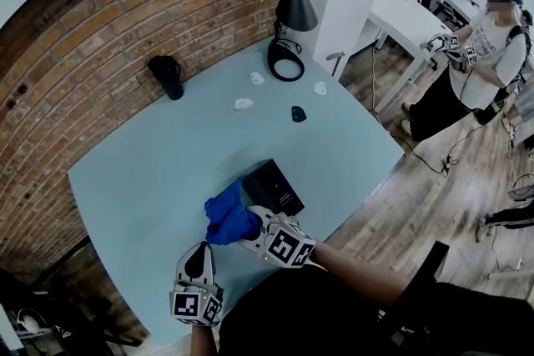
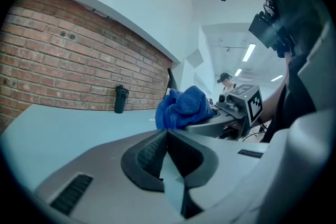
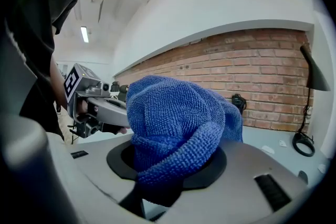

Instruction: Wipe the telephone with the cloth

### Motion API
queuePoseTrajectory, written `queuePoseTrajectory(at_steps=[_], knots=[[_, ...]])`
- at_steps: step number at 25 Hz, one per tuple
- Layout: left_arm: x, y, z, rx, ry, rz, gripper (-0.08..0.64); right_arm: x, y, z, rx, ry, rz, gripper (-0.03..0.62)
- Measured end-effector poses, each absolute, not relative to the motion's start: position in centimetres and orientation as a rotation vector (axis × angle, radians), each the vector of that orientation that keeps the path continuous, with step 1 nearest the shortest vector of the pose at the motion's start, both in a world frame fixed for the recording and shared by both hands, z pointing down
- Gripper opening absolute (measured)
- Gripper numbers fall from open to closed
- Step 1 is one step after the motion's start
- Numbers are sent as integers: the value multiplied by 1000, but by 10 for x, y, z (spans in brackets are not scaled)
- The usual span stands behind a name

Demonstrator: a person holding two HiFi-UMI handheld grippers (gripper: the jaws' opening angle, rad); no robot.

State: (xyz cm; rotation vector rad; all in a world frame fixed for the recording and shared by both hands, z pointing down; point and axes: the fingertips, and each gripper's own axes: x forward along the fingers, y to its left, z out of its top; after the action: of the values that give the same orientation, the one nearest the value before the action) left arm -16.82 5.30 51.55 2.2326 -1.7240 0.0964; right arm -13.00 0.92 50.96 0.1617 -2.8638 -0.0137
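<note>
Right tongs (image 1: 253,231) clamped on a crumpled blue microfibre cloth (image 1: 226,217); left tongs (image 1: 198,260) closed and empty.
Left tongs sit nearest, by the near edge of the pale blue bench (image 1: 150,162). The cloth lies at the near left corner of the black box-shaped telephone (image 1: 275,184). A black cylindrical flask (image 1: 167,77) stands far left.

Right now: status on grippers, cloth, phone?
Right gripper shut on blue cloth. Left gripper shut, empty, set back. Cloth at the near corner of the telephone, contact unclear. Nothing between them.
</note>
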Motion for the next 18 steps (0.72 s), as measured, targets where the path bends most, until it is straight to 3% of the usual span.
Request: queuePoseTrajectory(at_steps=[18], knots=[[-167, 57, 519, 2218, -1725, 95, 0, -137, 21, 512, 113, -2866, -18, 181]])
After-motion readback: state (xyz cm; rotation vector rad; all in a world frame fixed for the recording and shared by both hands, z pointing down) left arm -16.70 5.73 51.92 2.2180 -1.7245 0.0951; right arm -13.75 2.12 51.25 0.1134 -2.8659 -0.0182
